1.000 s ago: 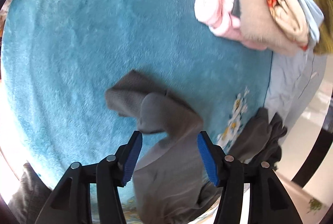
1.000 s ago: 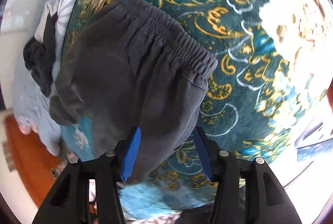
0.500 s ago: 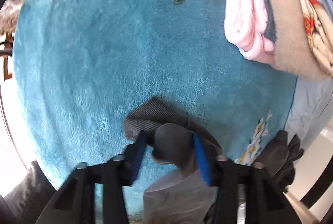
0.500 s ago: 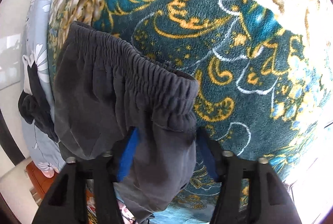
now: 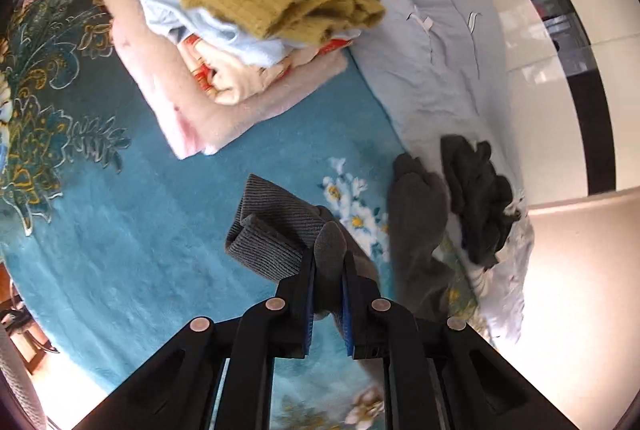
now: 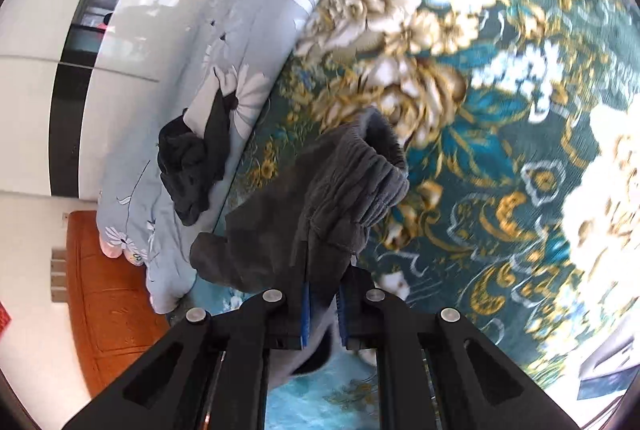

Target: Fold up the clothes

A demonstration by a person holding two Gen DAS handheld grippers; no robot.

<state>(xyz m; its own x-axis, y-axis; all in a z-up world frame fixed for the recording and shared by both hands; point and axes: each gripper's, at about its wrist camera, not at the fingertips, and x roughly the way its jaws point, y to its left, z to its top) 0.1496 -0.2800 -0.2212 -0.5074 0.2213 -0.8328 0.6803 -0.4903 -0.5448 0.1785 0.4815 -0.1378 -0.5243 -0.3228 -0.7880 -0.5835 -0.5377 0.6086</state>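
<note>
A pair of dark grey sweatpants lies on the teal floral blanket [image 5: 120,230]. My left gripper [image 5: 328,270] is shut on the pants' leg end, with the ribbed cuff [image 5: 272,230] bunched just beyond the fingers. My right gripper [image 6: 322,290] is shut on the pants near the elastic waistband [image 6: 360,182], and the cloth hangs lifted above the blanket [image 6: 500,150]. The rest of the pants [image 5: 416,226] trails to the right in the left wrist view.
A stack of folded clothes [image 5: 224,14] with an olive sweater on top sits at the back of the blanket. A crumpled black garment [image 5: 480,194] lies on the pale blue flowered sheet [image 5: 440,42], also in the right wrist view [image 6: 192,166]. White wardrobe beyond.
Both grippers have closed on the grey pants, left on the cuff end, right near the waistband, and have lifted and swung, so both views now show the sheet and wardrobe.
</note>
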